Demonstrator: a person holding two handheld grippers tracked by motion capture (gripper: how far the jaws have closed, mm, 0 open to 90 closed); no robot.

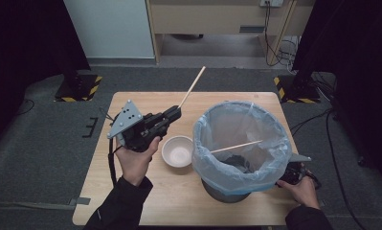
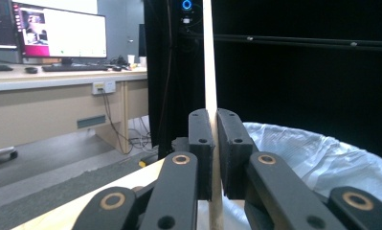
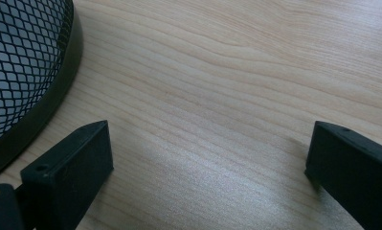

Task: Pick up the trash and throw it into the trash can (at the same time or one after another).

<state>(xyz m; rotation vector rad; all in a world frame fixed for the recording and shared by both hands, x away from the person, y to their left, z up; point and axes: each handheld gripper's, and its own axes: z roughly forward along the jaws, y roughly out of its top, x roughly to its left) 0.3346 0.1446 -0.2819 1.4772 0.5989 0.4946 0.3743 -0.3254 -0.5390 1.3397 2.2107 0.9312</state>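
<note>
My left gripper (image 1: 175, 114) is shut on a wooden chopstick (image 1: 192, 86) that sticks up and away over the table's far side. In the left gripper view the chopstick (image 2: 208, 62) rises straight between the closed jaws of my left gripper (image 2: 213, 125). A second chopstick (image 1: 235, 146) lies slanted inside the mesh bin (image 1: 241, 143), which is lined with a pale blue bag. A small white bowl (image 1: 177, 151) sits left of the bin. My right gripper (image 1: 294, 173) rests low at the bin's right side, mostly hidden; my right gripper (image 3: 207, 158) stands open over bare wood.
The wooden table (image 1: 145, 201) has free surface at the front and far left. The bin's black mesh base (image 3: 21, 72) sits close to the right gripper's left jaw. Beyond the table are dark curtains, a desk and floor cables.
</note>
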